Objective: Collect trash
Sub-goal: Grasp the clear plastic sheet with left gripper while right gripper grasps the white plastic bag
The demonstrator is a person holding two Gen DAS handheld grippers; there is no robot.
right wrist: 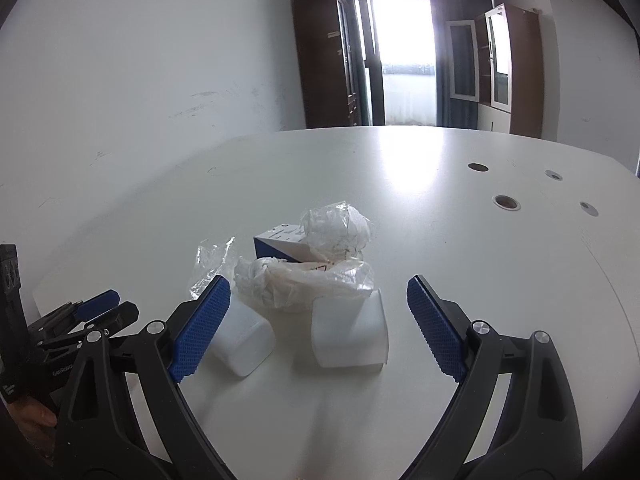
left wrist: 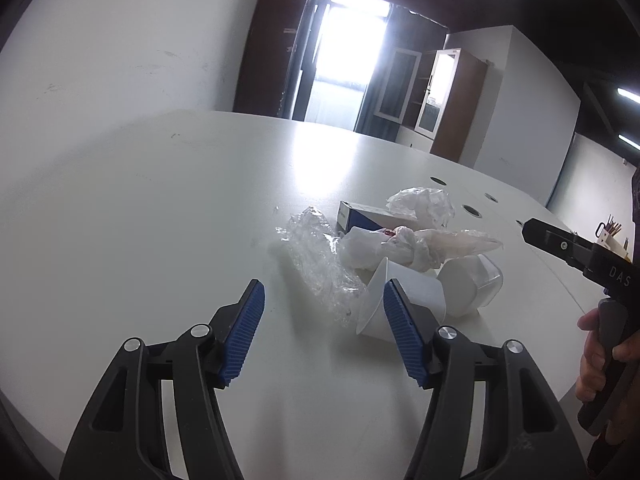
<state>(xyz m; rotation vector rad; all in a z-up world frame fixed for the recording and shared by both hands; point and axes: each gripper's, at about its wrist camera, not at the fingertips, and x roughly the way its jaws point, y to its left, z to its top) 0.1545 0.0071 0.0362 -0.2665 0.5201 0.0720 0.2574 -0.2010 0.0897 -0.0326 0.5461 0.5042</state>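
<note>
A broad white table [right wrist: 440, 184] is lying under both tools, stretching away ahead of them toward a bright doorway [right wrist: 404, 56] flanked by dark wooden cabinets [right wrist: 320, 56].

The left gripper [left wrist: 324, 320] is hovering over the near part of the tabletop with its blue-padded jaws standing spread and nothing caught between them; the heap of trash is sitting just ahead of it and off toward its right finger. The right gripper [right wrist: 318, 320] is likewise standing wide apart and empty, aimed straight at the heap, which is lying just beyond its fingertips. In the left wrist view the right tool is showing at the far right edge, gripped by a hand [left wrist: 596, 356].

Within the heap, two white plastic tubs are lying nearest the tongs: one tub [right wrist: 350, 334] is sitting on its side between the right gripper's fingers in that view, and the other tub [right wrist: 244, 340] is lying just beside that gripper's left pad. A crumpled clear plastic bag [right wrist: 304, 280] is draping over the tubs' far edges. Behind it, a blue-and-white carton [right wrist: 280, 246] is lying flat, with a wad of clear wrap [right wrist: 340, 228] resting against its right end. A strip of cellophane [left wrist: 316, 260] is trailing from the heap's left side.
</note>
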